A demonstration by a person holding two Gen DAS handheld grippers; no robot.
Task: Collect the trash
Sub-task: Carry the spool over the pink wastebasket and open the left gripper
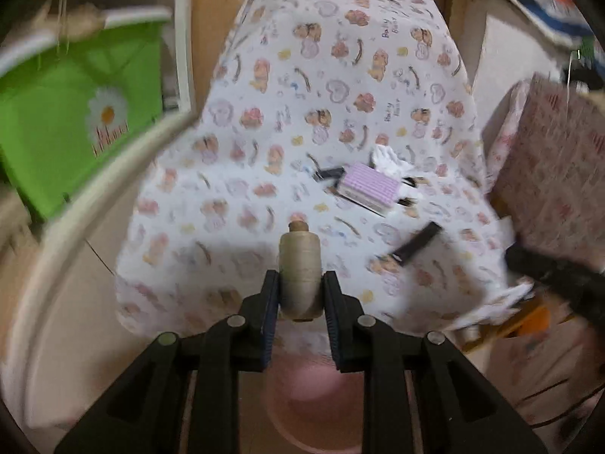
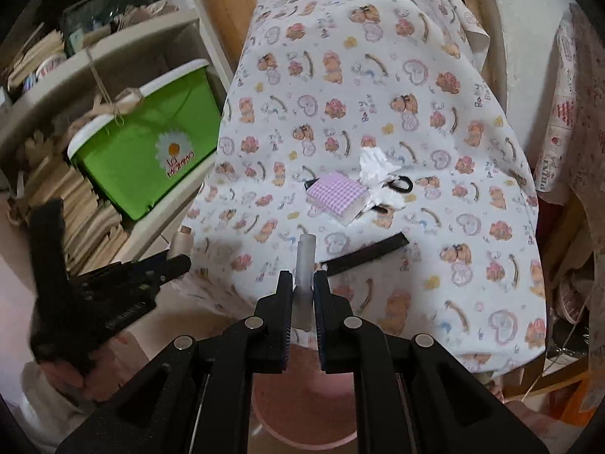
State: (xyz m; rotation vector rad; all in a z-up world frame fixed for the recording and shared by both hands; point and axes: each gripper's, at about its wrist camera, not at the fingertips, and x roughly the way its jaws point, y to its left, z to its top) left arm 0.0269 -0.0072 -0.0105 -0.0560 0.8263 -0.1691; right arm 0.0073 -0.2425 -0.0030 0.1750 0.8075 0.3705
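My left gripper (image 1: 300,295) is shut on a beige spool of thread (image 1: 300,265), held upright near the table's front edge above a pink bin (image 1: 314,405). My right gripper (image 2: 303,291) is shut on a slim translucent grey tube (image 2: 305,261), also above the pink bin (image 2: 302,408). On the bear-print tablecloth (image 2: 378,75) lie a crumpled white tissue (image 2: 374,170), a purple checked box (image 2: 336,193), a flat black strip (image 2: 366,255) and a black hair tie (image 2: 401,183). The left gripper (image 2: 177,261) with its spool shows at the left in the right wrist view.
A green box with a daisy (image 2: 151,143) sits on a beige shelf (image 2: 113,45) left of the table, above stacked papers (image 2: 83,208). Patterned cloth (image 2: 578,113) hangs at the right. A patterned box (image 1: 556,174) is at the right in the left wrist view.
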